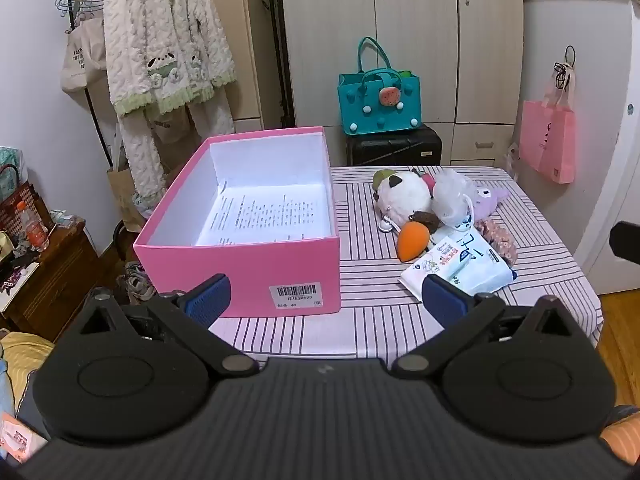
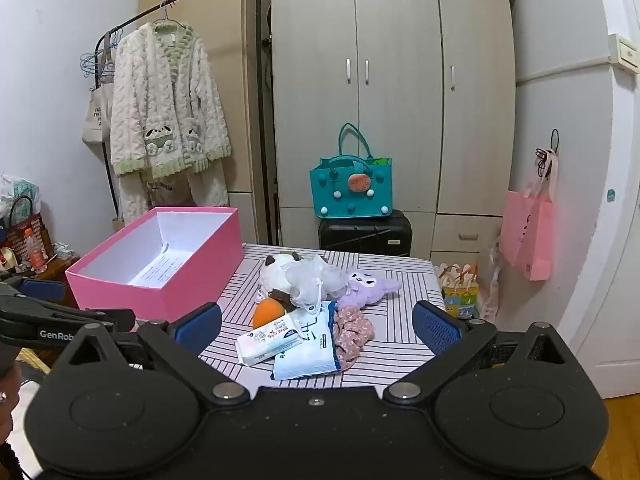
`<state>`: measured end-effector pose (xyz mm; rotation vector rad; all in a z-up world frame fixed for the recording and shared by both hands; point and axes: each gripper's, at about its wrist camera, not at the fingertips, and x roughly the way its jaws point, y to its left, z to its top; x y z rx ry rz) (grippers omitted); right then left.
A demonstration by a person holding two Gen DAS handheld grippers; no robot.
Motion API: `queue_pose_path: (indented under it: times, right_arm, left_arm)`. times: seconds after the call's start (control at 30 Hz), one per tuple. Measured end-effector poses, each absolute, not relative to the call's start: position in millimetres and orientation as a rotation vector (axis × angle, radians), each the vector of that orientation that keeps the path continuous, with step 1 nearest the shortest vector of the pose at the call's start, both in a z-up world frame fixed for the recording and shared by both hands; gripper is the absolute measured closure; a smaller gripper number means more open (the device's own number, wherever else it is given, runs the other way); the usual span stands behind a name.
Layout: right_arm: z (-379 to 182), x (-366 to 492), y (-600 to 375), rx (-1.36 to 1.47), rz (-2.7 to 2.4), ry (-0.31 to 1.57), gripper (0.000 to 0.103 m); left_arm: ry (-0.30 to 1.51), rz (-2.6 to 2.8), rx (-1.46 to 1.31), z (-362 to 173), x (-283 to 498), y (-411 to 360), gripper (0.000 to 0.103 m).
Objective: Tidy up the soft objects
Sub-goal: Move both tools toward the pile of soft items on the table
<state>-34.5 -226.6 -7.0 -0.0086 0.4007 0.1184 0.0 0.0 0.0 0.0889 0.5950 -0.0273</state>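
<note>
**Box waits open, soft pile untouched**

The striped table (image 1: 360, 280) carries a rigid pink cardboard box (image 1: 256, 268), lidless and holding only a printed sheet, likely the bin for the sorting. At the box's three o'clock, the soft things lie heaped: a fluffy white plush (image 2: 276, 272), a frothy mesh bath pouf (image 2: 316, 280), a lilac plush (image 2: 368, 286), slick tissue packs (image 2: 304, 348), a floral scrunchie (image 2: 354, 330) and an orange egg-shaped sponge (image 2: 267, 314). The right gripper (image 2: 318, 330) hangs wide and empty facing the heap at twelve o'clock; the left gripper (image 1: 326, 300), equally wide, holds nothing.
</note>
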Motion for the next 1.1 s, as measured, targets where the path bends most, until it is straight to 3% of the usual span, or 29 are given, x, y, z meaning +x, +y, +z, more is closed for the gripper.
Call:
queue_pose_path:
  times: [1.1]
  right_arm:
    - [-22.5,-41.6,-224.1,-0.064,0.099,0.374,0.0]
  left_arm:
    - [0.537,0.025,0.053,-14.7,-5.7,6.2,0.0]
